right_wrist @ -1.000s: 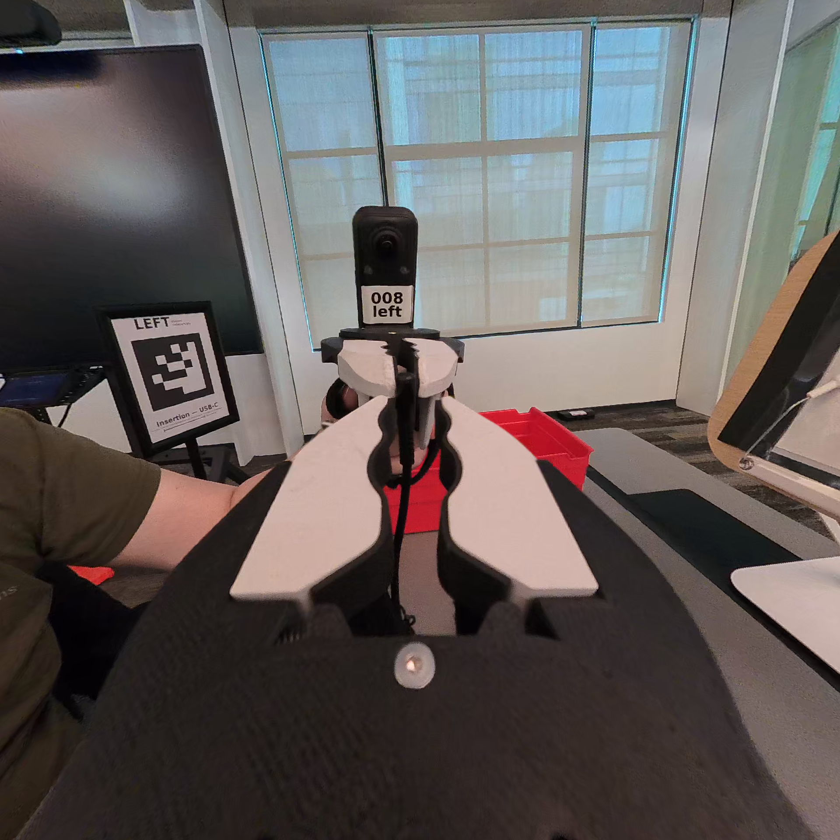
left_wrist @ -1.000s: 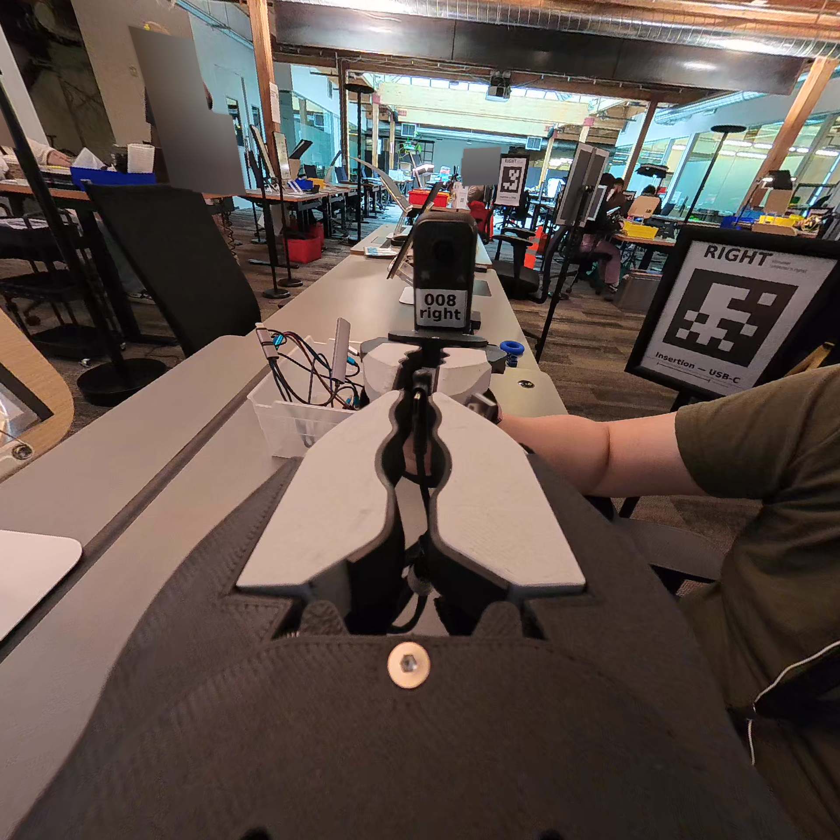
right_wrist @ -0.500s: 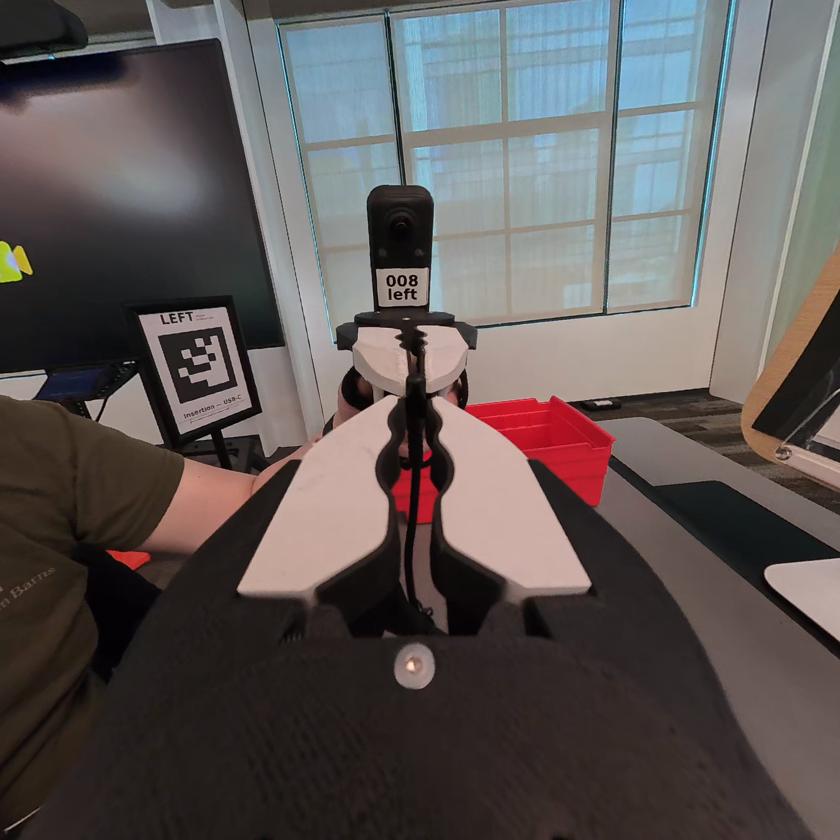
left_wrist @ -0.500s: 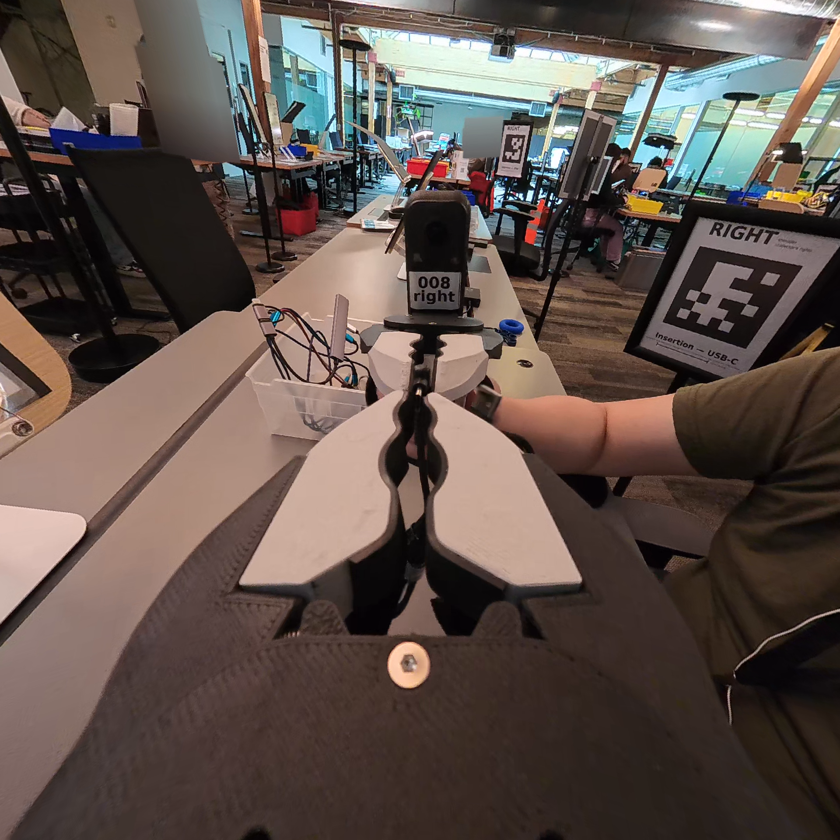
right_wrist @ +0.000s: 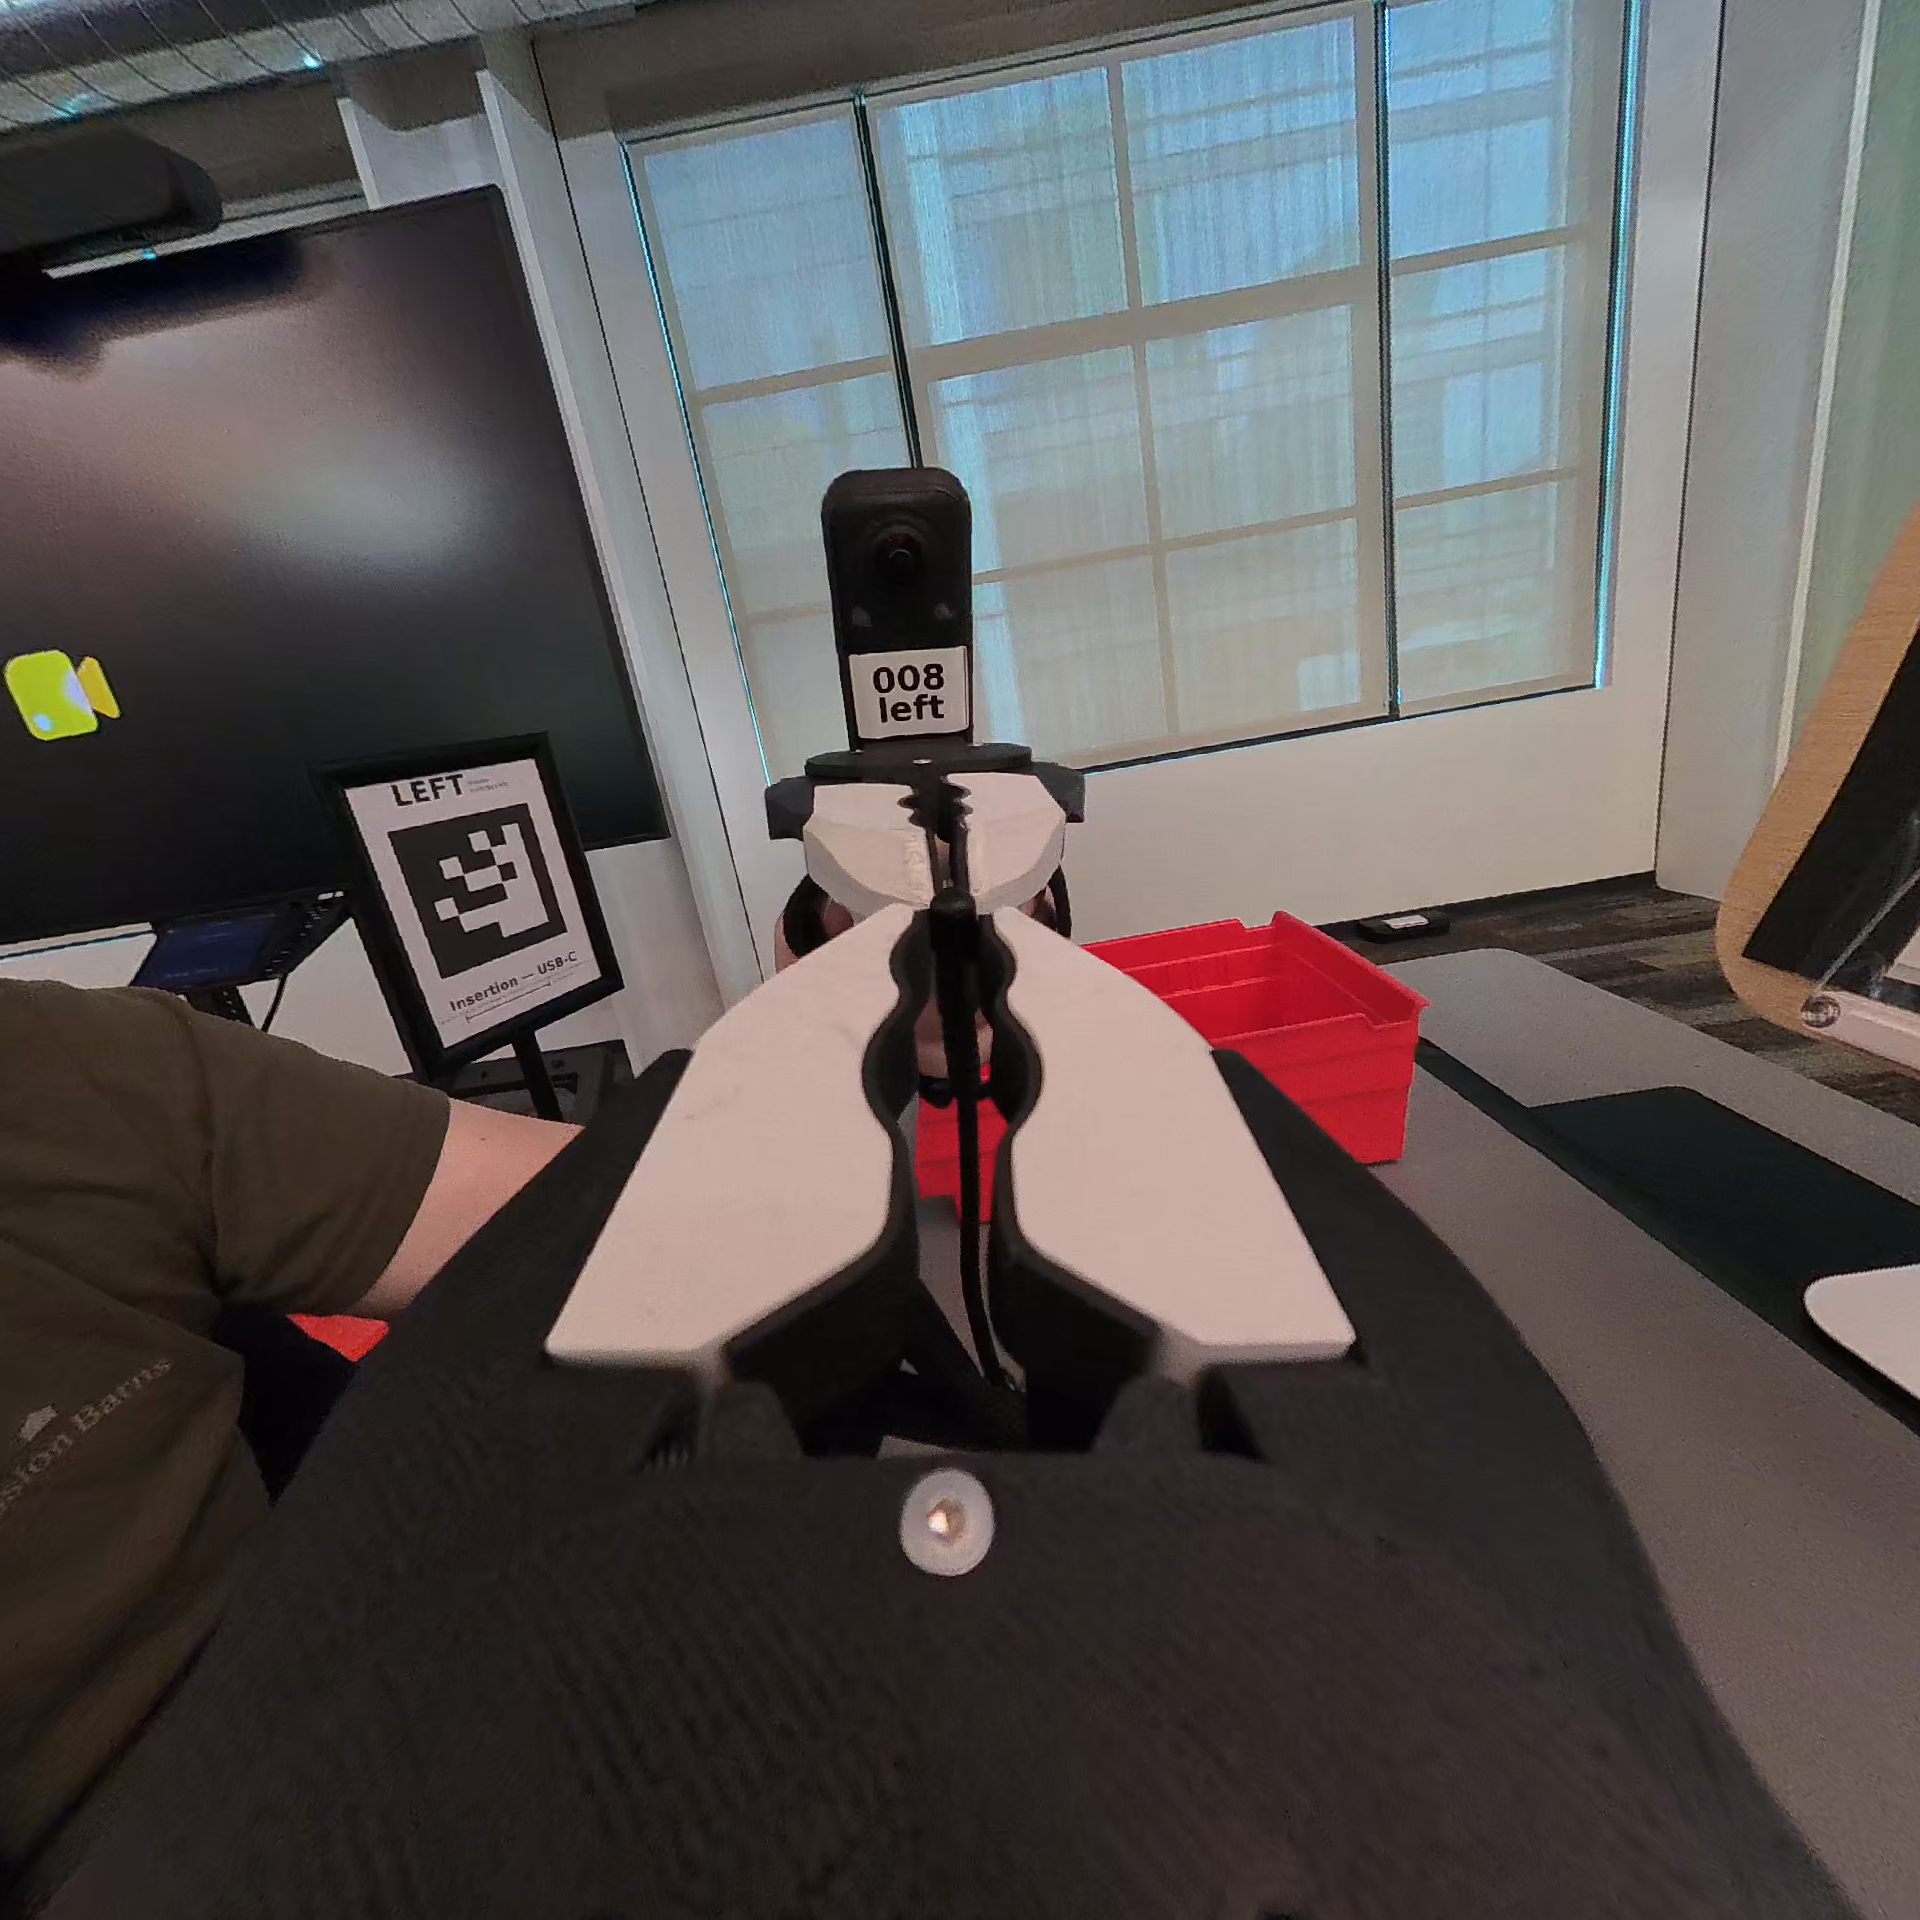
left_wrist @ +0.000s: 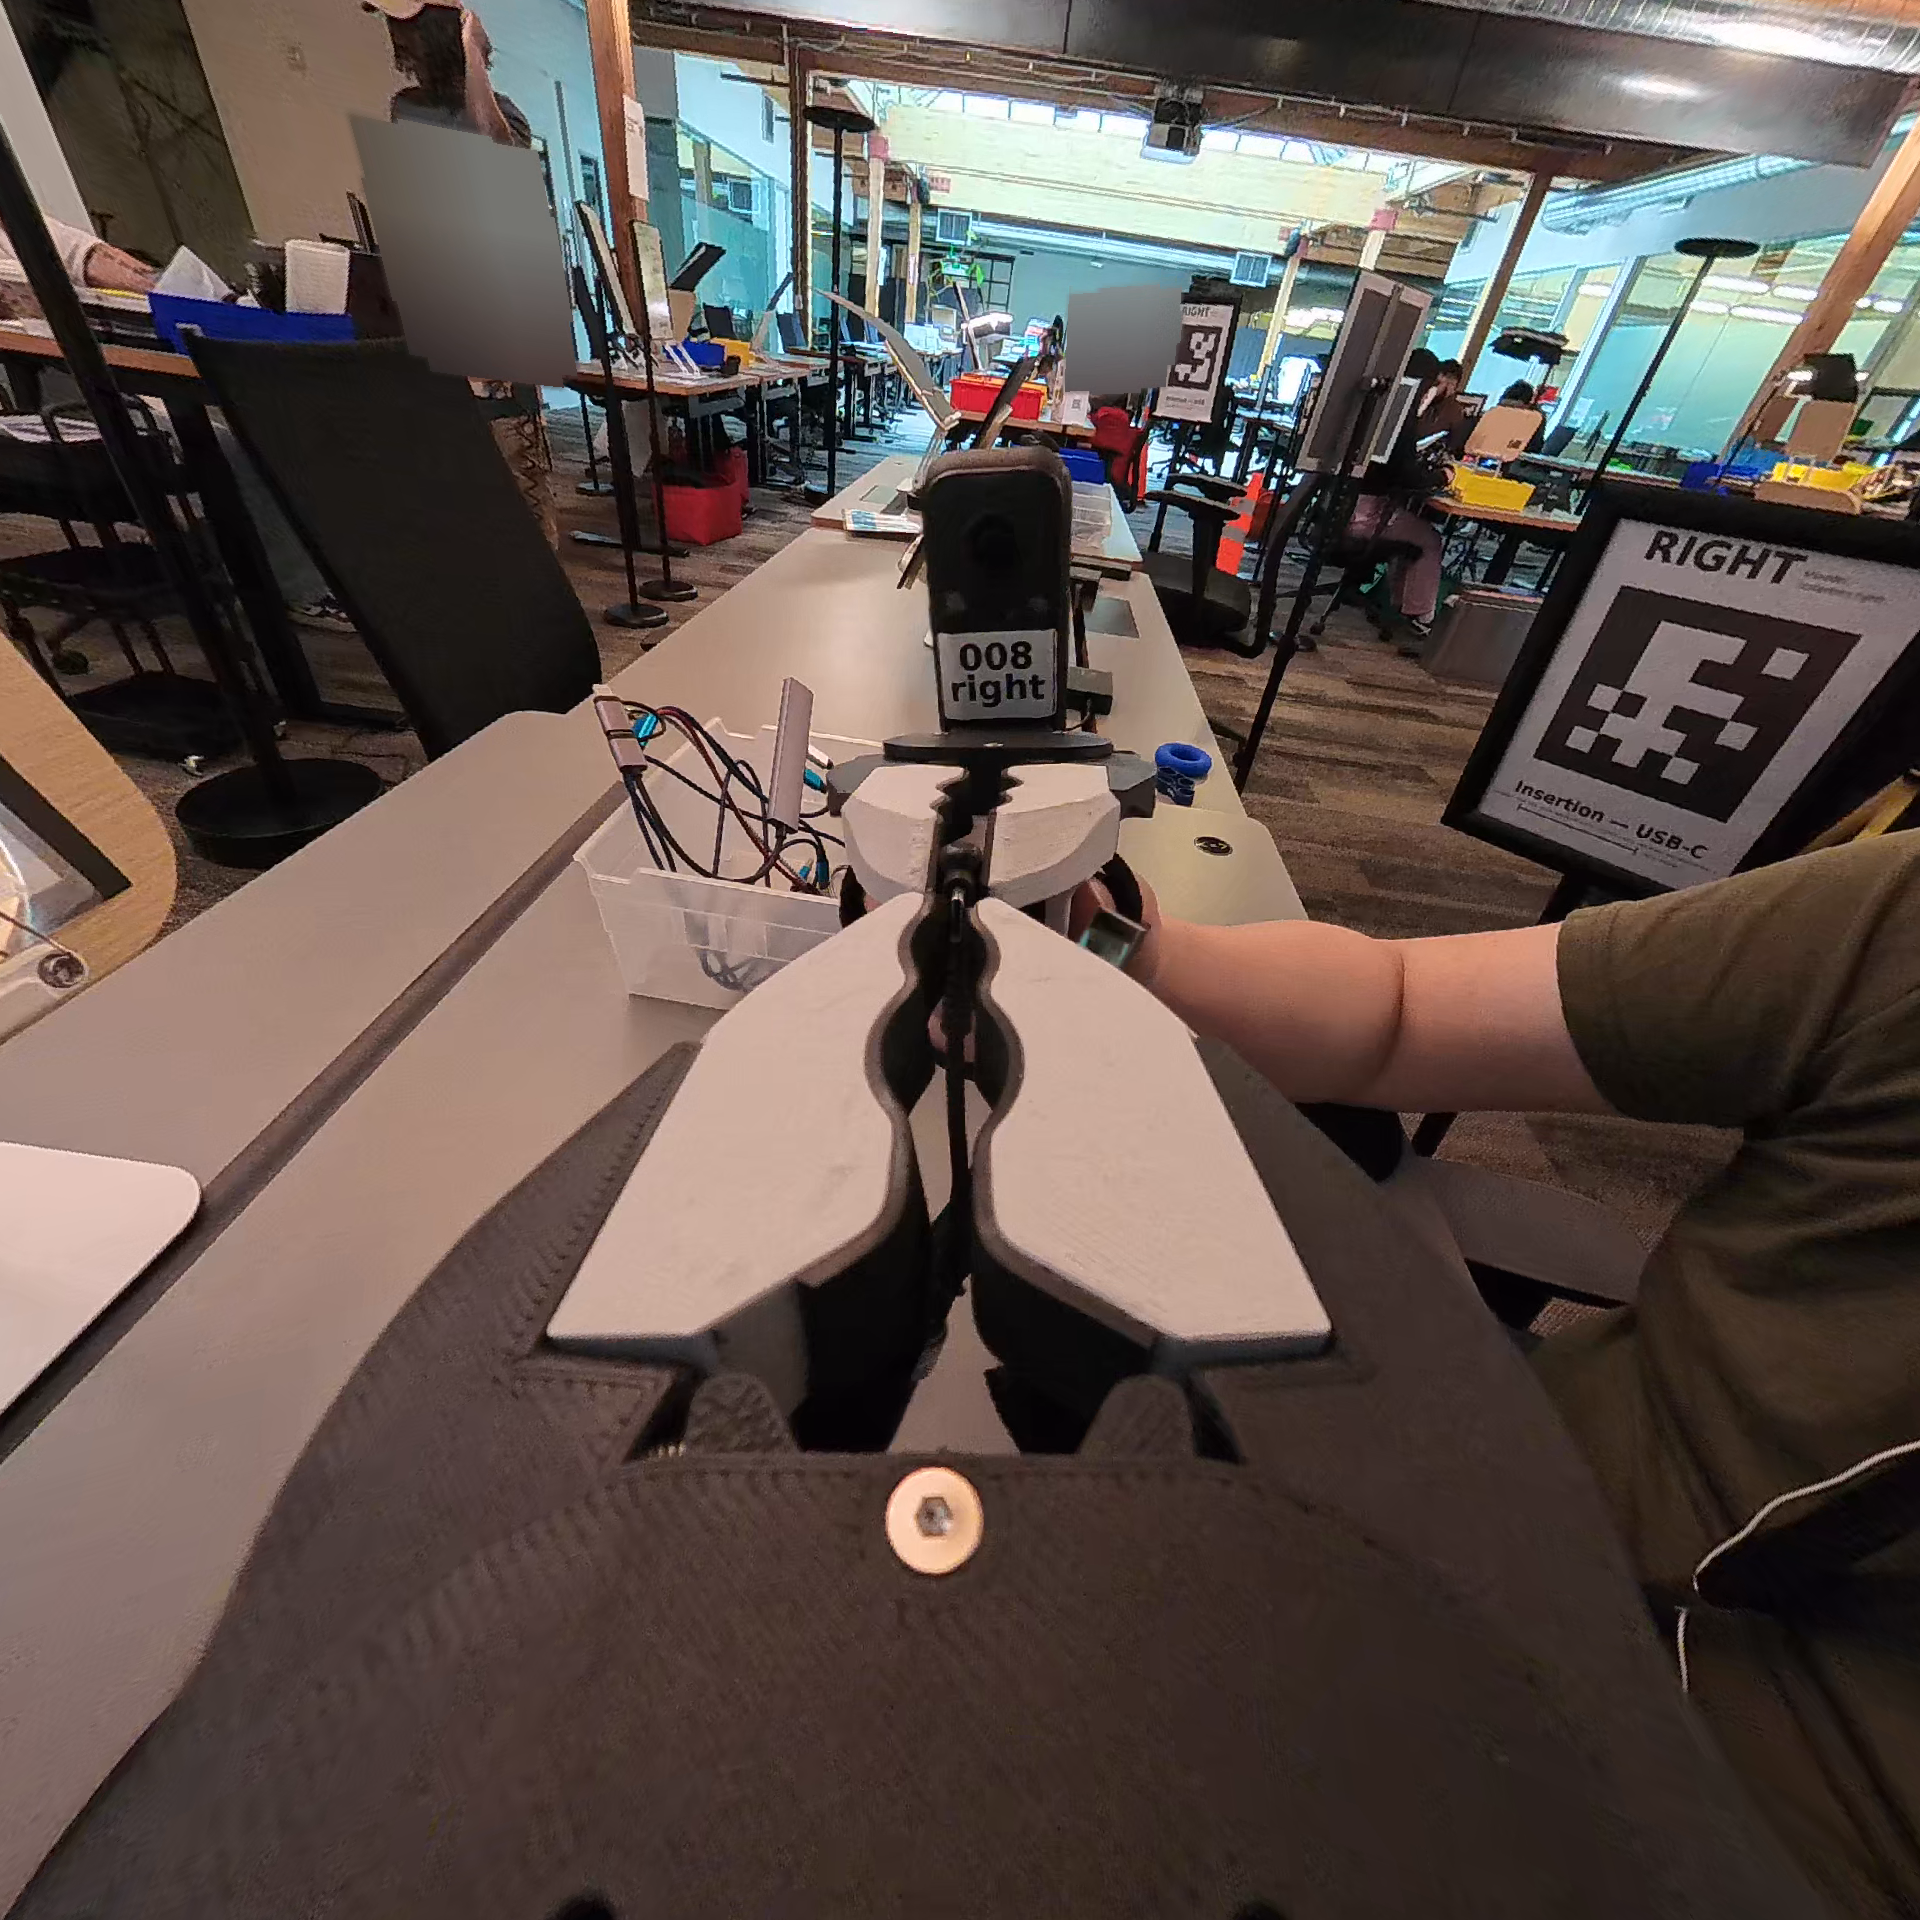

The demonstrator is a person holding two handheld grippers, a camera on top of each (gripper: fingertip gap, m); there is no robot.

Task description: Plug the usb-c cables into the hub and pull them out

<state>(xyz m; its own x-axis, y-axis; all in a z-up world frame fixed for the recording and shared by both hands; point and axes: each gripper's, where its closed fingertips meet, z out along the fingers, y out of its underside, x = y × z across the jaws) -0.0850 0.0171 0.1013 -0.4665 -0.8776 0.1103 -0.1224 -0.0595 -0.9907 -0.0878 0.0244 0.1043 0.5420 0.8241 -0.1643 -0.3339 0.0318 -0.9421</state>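
My left gripper (left_wrist: 951, 914) is shut on a thin black cable (left_wrist: 953, 1091) that runs back between its fingers. My right gripper (right_wrist: 945, 920) is shut on a black cable (right_wrist: 969, 1143) in the same way. The two grippers face each other tip to tip above the grey table (left_wrist: 312, 1039). The right gripper also shows in the left wrist view (left_wrist: 977, 831), and the left gripper in the right wrist view (right_wrist: 935, 831). A small black plug end (left_wrist: 958, 862) sits between the tips. How the ends meet is hidden. A grey stick-shaped hub (left_wrist: 790, 758) stands in a clear bin.
The clear bin (left_wrist: 707, 925) with several coloured cables stands on the table behind the right gripper. A red bin (right_wrist: 1278, 1018) stands behind the left gripper. Framed marker signs (left_wrist: 1683, 707) (right_wrist: 478, 894) stand beside the table. A person's arm (left_wrist: 1351, 1018) reaches in. Less than 4 cm separates the two grippers' tips.
Both grippers stay shut on their black cables, tip to tip. Both views have shifted a little; the right wrist view has tilted up and swung left.
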